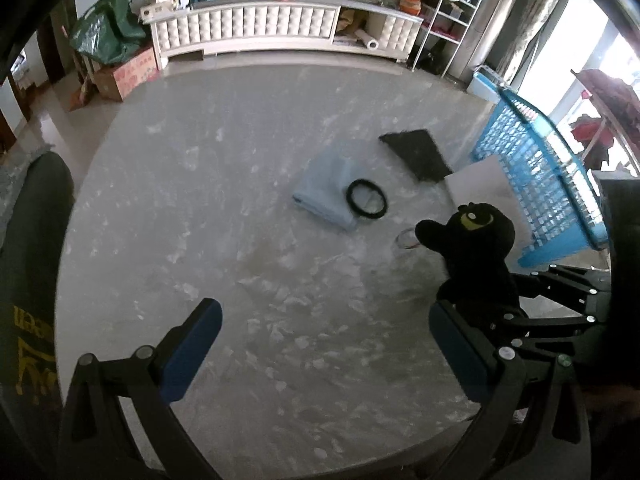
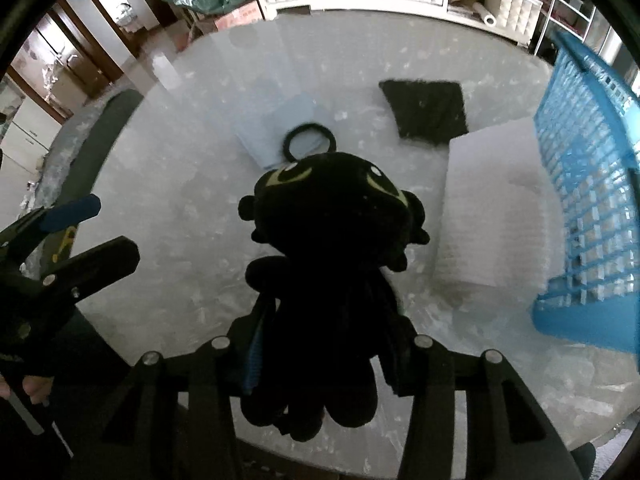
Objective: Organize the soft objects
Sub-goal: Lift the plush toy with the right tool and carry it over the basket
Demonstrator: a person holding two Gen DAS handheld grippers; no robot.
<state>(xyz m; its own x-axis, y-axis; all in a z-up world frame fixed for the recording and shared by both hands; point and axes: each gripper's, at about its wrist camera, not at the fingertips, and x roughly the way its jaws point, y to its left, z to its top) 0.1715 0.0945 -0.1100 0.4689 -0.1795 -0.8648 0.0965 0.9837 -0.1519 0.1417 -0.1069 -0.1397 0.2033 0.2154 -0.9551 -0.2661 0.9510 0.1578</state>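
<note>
My right gripper (image 2: pixel 326 344) is shut on a black plush toy (image 2: pixel 332 240) with yellow-green eyes and holds it above the marble table; the toy also shows at the right of the left wrist view (image 1: pixel 472 240). My left gripper (image 1: pixel 324 344) is open and empty over the table's near side. A folded light blue cloth (image 1: pixel 324 188) lies mid-table with a black hair band (image 1: pixel 367 199) on its edge. A dark square cloth (image 1: pixel 416 152) lies beyond it. A white foam sheet (image 2: pixel 492 208) lies beside a blue plastic basket (image 2: pixel 592 168) at the right.
The round marble table (image 1: pixel 200 208) has a dark chair back (image 1: pixel 32 240) at its left edge. A small clear ring-shaped object (image 1: pixel 406 239) lies near the toy. A white cabinet (image 1: pixel 260 28) with clutter stands beyond the table.
</note>
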